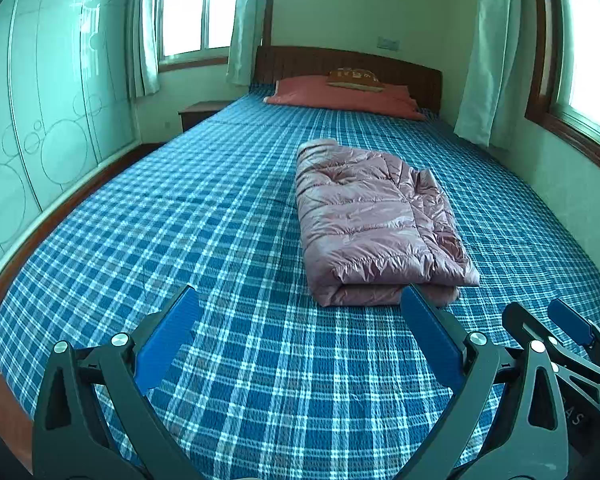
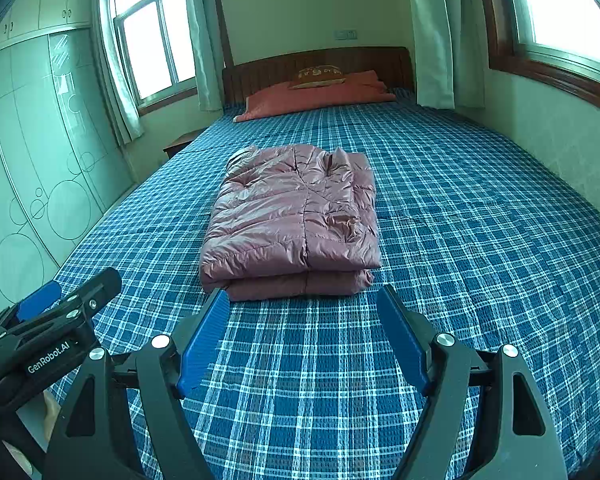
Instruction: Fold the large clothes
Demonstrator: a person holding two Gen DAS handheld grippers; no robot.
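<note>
Jacket [image 2: 292, 220] is lying folded; my left gripper [image 1: 300, 320] and right gripper [image 2: 300, 320] are hovering wide, empty: I'm squaring its near edge gently.

Two black handheld grippers with blue finger pads are held side by side, low and pointing forward, the left gripper [image 1: 300, 300] and the right gripper [image 2: 302, 300] each with jaws spread wide apart, holding nothing and touching nothing.
</note>
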